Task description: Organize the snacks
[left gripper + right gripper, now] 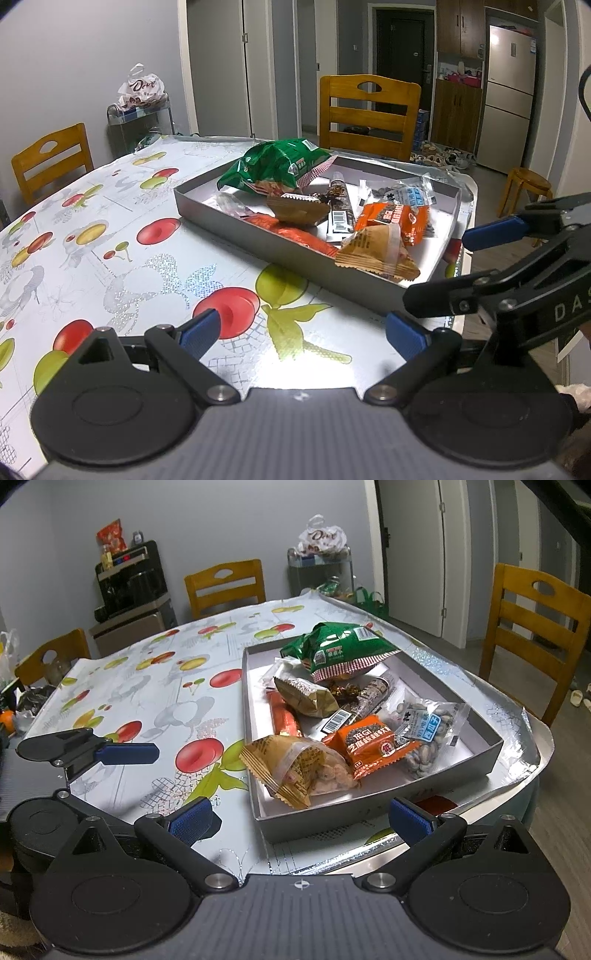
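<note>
I hold both my left gripper (303, 334) and right gripper (301, 819) spread wide, empty, near the grey snack tray (369, 814).

The left wrist camera sits low over the table (110, 229) and looks across it at the gray tray (295, 258) a little way off to its right, while the right wrist camera looks from the near table edge with the same tray (369, 819) close in front, and both views show it.
</note>
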